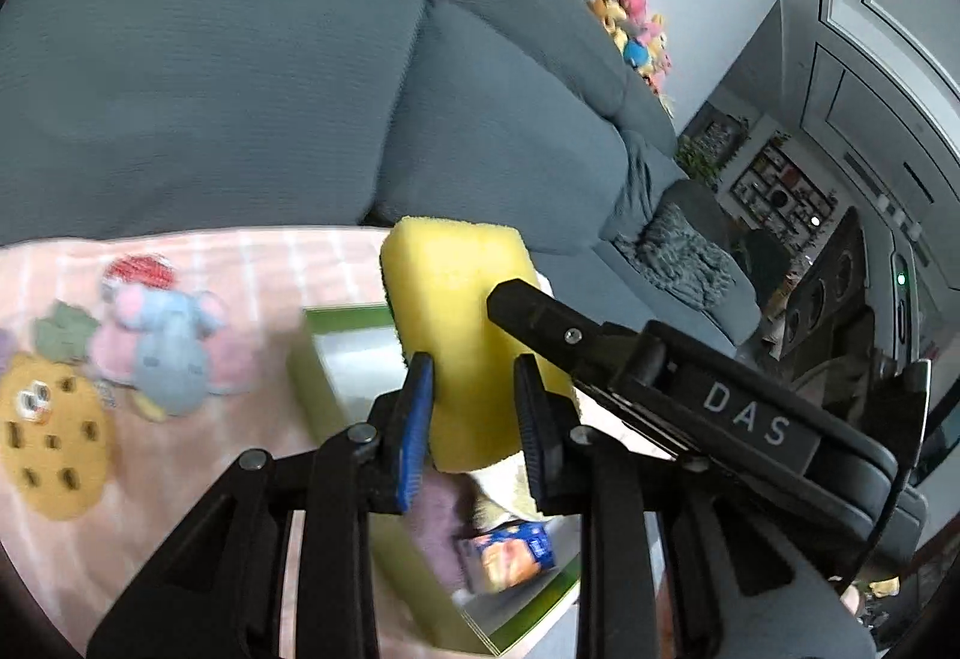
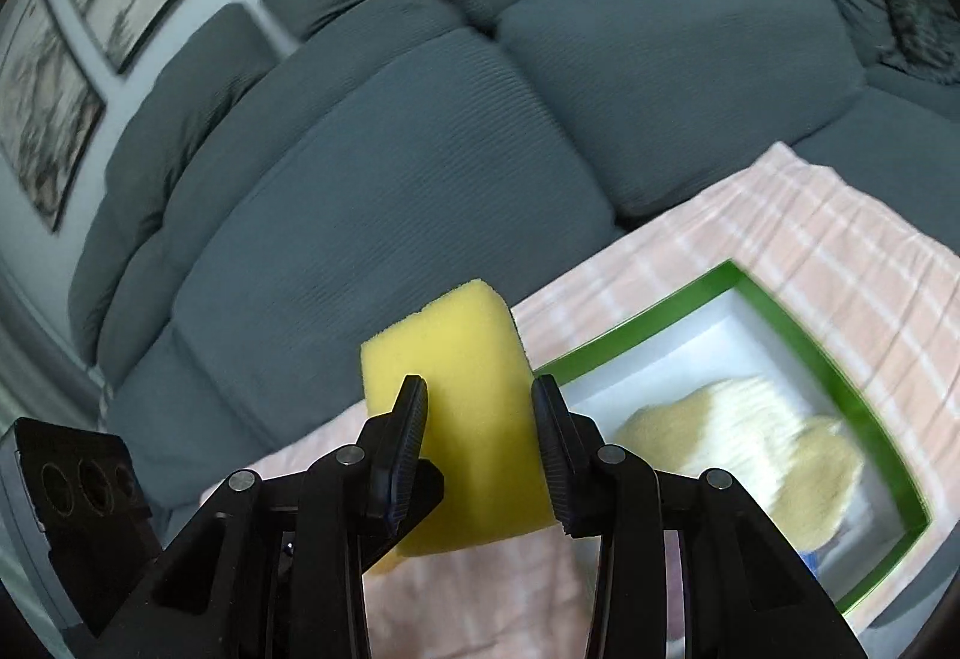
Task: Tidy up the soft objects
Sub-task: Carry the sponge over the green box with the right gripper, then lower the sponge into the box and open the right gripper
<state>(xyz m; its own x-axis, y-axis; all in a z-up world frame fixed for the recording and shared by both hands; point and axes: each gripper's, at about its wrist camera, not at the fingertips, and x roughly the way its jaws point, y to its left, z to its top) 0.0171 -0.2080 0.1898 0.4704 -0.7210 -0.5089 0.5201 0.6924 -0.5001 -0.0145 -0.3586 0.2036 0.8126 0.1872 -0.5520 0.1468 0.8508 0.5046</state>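
The left wrist view shows our left gripper [image 1: 474, 407] narrowly set, its pads pressed into the sides of a yellow sponge [image 1: 462, 311] held up above the green-rimmed box [image 1: 312, 371]. In the same view the right gripper [image 1: 510, 299] reaches in from the right and presses its finger against the sponge's face. The right wrist view shows that gripper [image 2: 480, 413] with its jaws a little wider, pinching the sponge [image 2: 450, 359] from both sides, the box [image 2: 828, 353] lying low to the right on the pink checked cloth [image 2: 840, 239].

To do this step well, we judge that both hands should travel together so the foam is neither stretched nor twisted, then lower it over a free part of the box before either hand lets go. A light squeeze is enough; foam springs back and may jump if released unevenly.

Counting what we see: one sponge, one box, two grippers. On the cloth sit one cookie-shaped plush [image 1: 54, 431] and one blue mouse plush [image 1: 171, 353], among a few blurred small toys we cannot count. Inside the box lie one cream plush [image 2: 738, 443] and one small printed packet [image 1: 516, 554].
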